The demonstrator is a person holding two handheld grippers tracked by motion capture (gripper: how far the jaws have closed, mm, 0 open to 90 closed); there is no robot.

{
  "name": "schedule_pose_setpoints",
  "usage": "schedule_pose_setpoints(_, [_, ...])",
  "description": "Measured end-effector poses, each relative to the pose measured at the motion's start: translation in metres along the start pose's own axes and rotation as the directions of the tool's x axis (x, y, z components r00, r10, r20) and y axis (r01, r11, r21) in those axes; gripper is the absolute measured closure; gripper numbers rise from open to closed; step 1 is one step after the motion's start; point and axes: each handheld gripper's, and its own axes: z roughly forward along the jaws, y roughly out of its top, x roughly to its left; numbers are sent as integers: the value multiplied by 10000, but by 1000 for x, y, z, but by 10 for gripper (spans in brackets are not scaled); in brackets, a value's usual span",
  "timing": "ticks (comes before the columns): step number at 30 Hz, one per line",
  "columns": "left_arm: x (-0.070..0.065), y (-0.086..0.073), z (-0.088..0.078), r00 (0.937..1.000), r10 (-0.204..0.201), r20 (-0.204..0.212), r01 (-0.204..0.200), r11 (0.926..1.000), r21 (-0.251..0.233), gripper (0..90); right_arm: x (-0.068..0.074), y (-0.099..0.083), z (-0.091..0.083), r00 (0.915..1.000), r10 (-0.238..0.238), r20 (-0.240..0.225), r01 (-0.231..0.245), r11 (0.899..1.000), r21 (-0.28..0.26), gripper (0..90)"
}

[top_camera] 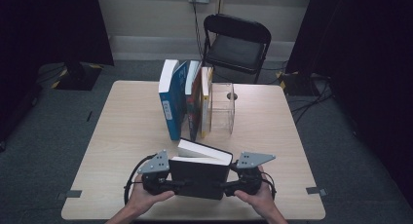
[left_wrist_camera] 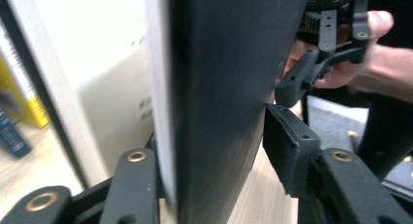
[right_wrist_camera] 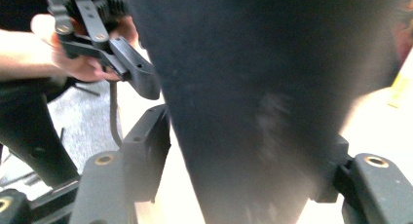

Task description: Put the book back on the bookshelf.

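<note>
Leftmost, left hand [top_camera: 143,197] coming in from the near edge of the tabletop [top_camera: 122,131], wrapped round the left gripper [top_camera: 178,184], grey three-cornered plate on top. Jaws pointing inward at the left edge of a black book [top_camera: 199,176]. Seen along those jaws in the left gripper view: book between them, one jaw close against the page side, the other pad just off the dark cover with a sliver of wood showing in the gap, so parted and not pressing.

Next, the black book itself, over the near middle of the tabletop between both grippers, tilted, with the white page block turned away from the person. Farther back and well apart from it, a row of upright books [top_camera: 187,100], blue one [top_camera: 170,104] at its left end, then a clear plastic holder [top_camera: 223,107] just beside the row's right end. Behind the tabletop, a black folding chair [top_camera: 237,41].

Rightmost, right gripper [top_camera: 225,186] in the right hand [top_camera: 258,197], jaws closed on the book's right edge, one pad on each cover in the right gripper view.
</note>
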Motion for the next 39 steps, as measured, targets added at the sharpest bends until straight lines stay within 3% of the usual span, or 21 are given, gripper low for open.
schedule_pose_setpoints(5, [7, -8, -8, 9991, -281, -325, 288, 9994, 217, 479, 0, -2, 11, 10000, 24, -19, -24, 9997, 254, 362])
schedule_pose_setpoints(9, [11, -12, -8, 9989, -163, -435, 185, 9985, 515, 457, 0, -2, 11, 10000, -26, 79, 23, 9994, 336, 412])
schedule_pose_setpoints(12, [16, -18, -6, 9961, 88, -876, 9, 9939, 1100, 431, 2, -3, 8, 9994, -221, 255, 211, 9990, 386, 466])
schedule_pose_setpoints(15, [20, -23, 1, 9894, -85, -1451, 306, 9881, 1507, 347, 2, -3, 6, 9982, -352, 486, 332, 9986, 418, 513])
schedule_pose_setpoints(17, [21, -27, 5, 9905, 63, -1374, 188, 9834, 1802, 418, 3, -4, 6, 9979, -386, 520, 364, 9984, 424, 514])
schedule_pose_setpoints(18, [21, -28, 8, 9900, 207, -1392, 74, 9801, 1985, 421, 4, -4, 6, 9976, -456, 520, 433, 9980, 455, 513])
schedule_pose_setpoints(21, [20, -29, 15, 9920, 148, -1257, 136, 9750, 2216, 373, 8, -5, 7, 9975, -475, 527, 454, 9981, 405, 499])
schedule_pose_setpoints(25, [20, -30, 16, 9915, 117, -1299, 180, 9741, 2252, 356, 10, -8, 9, 9985, -124, 535, 114, 9998, 189, 479])
schedule_pose_setpoints(31, [21, -30, 19, 9904, -88, -1380, 385, 9760, 2141, 360, 4, -10, 15, 9973, 709, 191, -701, 9967, -419, 409])
schedule_pose_setpoints(33, [20, -30, 19, 9894, -120, -1445, 429, 9761, 2128, 362, 3, -11, 16, 9968, 779, 202, -766, 9954, -583, 413])
schedule_pose_setpoints(34, [20, -30, 19, 9891, -117, -1465, 432, 9760, 2135, 362, 3, -11, 17, 9966, 778, 282, -760, 9953, -604, 475])
schedule_pose_setpoints(39, [24, -28, 24, 9886, -328, -1470, 628, 9768, 2050, 364, 1, -6, 15, 9961, 571, 680, -546, 9978, -388, 506])
